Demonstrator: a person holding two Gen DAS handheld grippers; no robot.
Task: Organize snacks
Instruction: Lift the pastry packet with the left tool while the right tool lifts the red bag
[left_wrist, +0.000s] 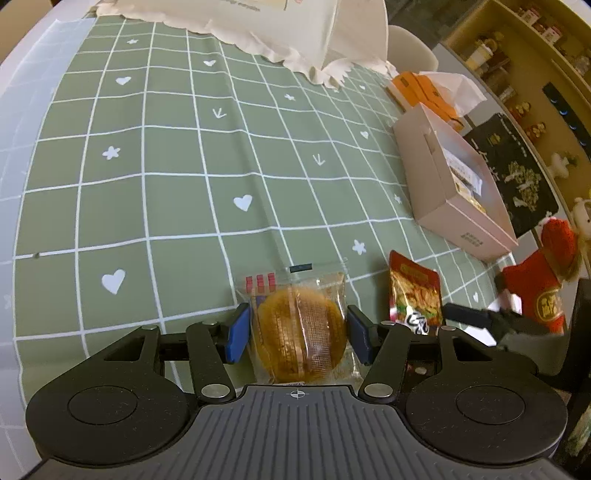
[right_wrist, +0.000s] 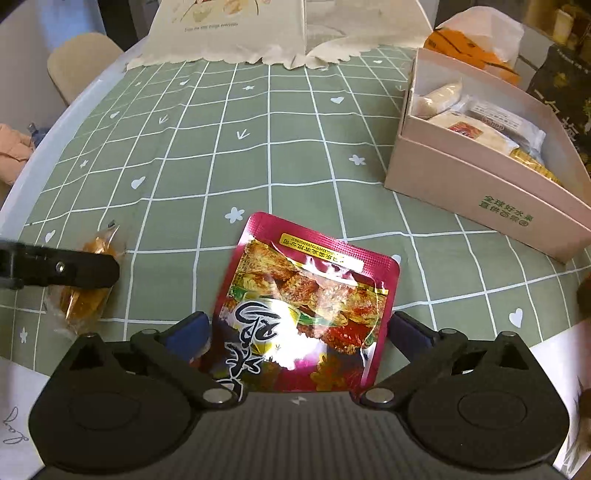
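Sitting at two o'clock on the green checked surface (right_wrist: 258, 122): open pale pink cardboard box (right_wrist: 461, 184) holding wrapped snacks (right_wrist: 476, 127). Left gripper (left_wrist: 299, 332) straddling clear-wrapped round golden cake (left_wrist: 301, 332), contact unclear. Right gripper (right_wrist: 299, 332) spread wide around red foil snack pouch (right_wrist: 314, 295).

A home dining room: checked tablecloth (left_wrist: 166, 155), stocked shelves (left_wrist: 517, 62)

Green Chinese print "全球好水果" on pink box (right_wrist: 491, 192) front wall

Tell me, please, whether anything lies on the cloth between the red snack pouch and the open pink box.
Nothing visible does. Between the red snack pouch and the pink box there is only bare green checked tablecloth. The wrapped pastry lies on the pouch's other side.
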